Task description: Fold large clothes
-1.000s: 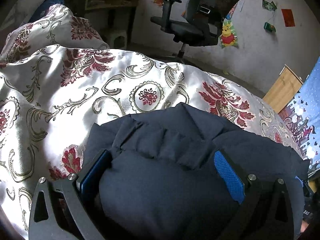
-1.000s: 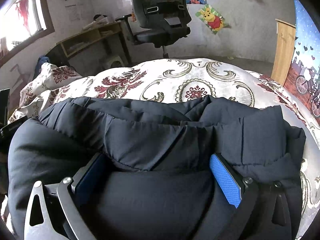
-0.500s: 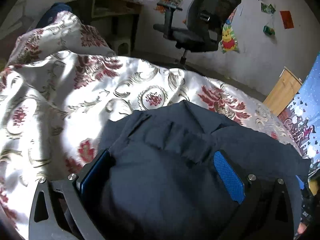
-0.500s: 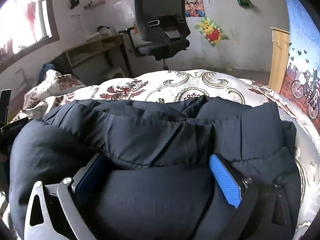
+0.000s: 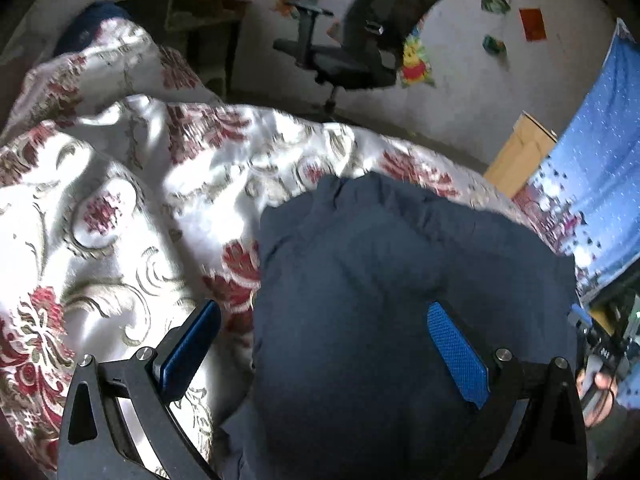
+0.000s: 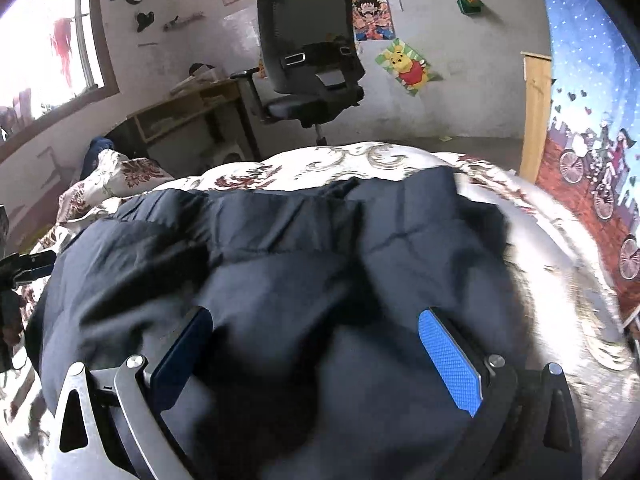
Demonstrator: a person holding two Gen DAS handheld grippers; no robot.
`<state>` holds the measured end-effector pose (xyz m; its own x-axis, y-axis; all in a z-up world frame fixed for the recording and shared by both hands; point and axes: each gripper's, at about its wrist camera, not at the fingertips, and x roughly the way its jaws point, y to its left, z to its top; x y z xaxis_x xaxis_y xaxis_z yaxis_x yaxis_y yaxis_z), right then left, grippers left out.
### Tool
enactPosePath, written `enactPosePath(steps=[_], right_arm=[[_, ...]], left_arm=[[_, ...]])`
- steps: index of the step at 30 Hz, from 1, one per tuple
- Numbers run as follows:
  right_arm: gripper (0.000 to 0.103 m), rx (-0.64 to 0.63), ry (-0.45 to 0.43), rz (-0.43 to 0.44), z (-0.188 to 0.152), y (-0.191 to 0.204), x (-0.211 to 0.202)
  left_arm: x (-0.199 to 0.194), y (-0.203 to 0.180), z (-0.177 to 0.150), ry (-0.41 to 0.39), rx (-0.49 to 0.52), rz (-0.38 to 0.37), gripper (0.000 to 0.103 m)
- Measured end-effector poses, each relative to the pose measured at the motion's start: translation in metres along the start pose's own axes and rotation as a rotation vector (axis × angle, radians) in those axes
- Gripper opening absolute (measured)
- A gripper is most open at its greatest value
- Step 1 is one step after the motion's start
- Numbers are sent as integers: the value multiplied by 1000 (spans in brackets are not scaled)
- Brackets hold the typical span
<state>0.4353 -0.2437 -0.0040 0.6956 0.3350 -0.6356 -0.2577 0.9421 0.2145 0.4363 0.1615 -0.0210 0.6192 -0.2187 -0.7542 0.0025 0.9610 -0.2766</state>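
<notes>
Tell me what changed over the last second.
The left gripper slid left, off the navy jacket: its left pad now hangs over the floral bedspread instead of pressing into fabric. The right gripper stays over the jacket. Both sets of jaws remain wide open; the jacket still lies bunched on the bed.

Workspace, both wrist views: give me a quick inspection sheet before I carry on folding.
Surface: floral bedspread, rumpled.
Job's things: navy padded jacket bunched on the bedspread.
Clutter: nothing seen on the bed besides the jacket.
Grippers: left gripper jaws wide, jacket edge between them; right gripper jaws wide over the jacket.
Cables: nothing seen.
Surroundings: office chair, wooden desk, window, wall posters; views partly motion-blurred.
</notes>
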Motion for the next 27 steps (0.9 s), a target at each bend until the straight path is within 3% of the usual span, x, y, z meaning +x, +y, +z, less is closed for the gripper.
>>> enactPosePath(steps=[4,9,12,17,21,23,27], right_arm=[[103,7,30,-3,-3,-20,-9],[103,-19,53,-15,-2,-33,-10],[103,30,56,-36,-3,-48,-9],[103,138,131,44,-5,-72,15],[103,81,159,117,-1,-64,28],[103,40,219,165,0,-57,43],[103,73,260,238,6,-65,57]], left_arm=[[19,4,-4,74,-20,-38,102],[35,8,-2,81,-109,-74,102],[43,8,4,97,-110,-83,102],[64,22,12,175,-151,-152,102],[75,37,14,205,-239,-200,102],[78,39,15,212,-246,-217,102],[84,45,16,252,-268,-263,102]])
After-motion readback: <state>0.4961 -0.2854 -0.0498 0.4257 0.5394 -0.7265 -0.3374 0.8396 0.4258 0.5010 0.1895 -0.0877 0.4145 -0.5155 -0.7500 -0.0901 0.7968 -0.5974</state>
